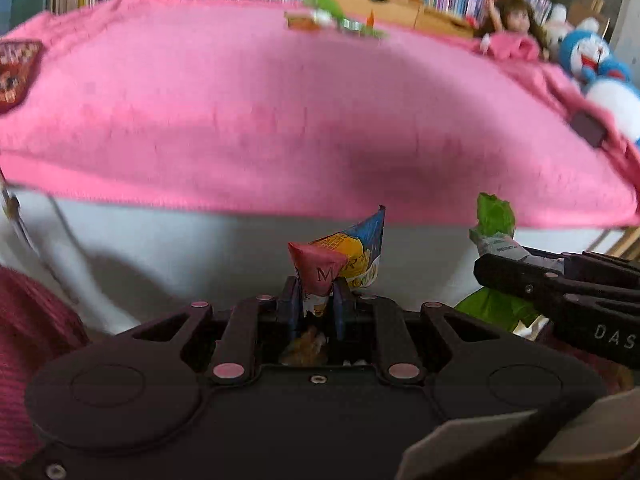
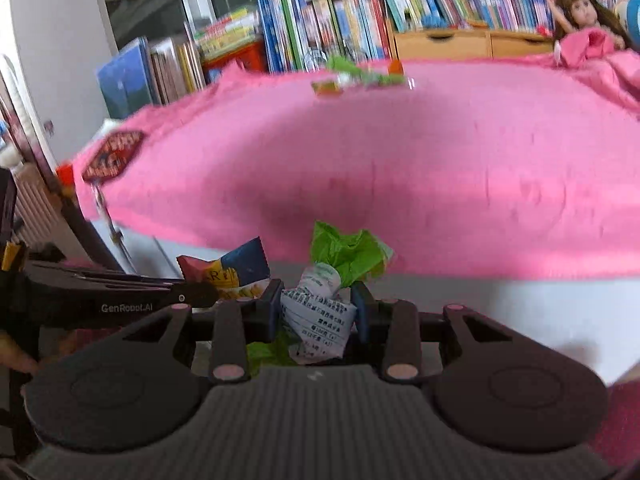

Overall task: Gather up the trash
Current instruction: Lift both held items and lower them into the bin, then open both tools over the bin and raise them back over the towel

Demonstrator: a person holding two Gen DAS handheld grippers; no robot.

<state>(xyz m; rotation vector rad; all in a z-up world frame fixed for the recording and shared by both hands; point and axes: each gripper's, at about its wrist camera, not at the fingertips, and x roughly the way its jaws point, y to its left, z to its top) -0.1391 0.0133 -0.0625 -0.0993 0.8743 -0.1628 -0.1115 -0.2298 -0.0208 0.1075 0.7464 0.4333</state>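
My left gripper (image 1: 317, 292) is shut on a crumpled snack wrapper (image 1: 340, 256), pink, yellow and blue, which sticks up between its blue pads. My right gripper (image 2: 318, 304) is shut on a green and white wrapper (image 2: 344, 256) with printed text. Each gripper shows in the other's view: the right one (image 1: 486, 264) at the right edge with the green wrapper (image 1: 494, 216), the left one (image 2: 208, 292) at the left with the snack wrapper (image 2: 236, 268). More trash (image 1: 332, 22) lies at the far side of the pink blanket (image 1: 280, 112); in the right wrist view this trash (image 2: 356, 76) looks blurred.
The pink blanket (image 2: 400, 168) covers a white bed frame (image 1: 200, 248). Behind it stand bookshelves (image 2: 360, 12) and wooden drawers (image 2: 444, 44). A doll (image 1: 512, 28) and a blue plush toy (image 1: 592, 60) sit at the far right. A dark red patch (image 2: 114, 154) lies at the blanket's left corner.
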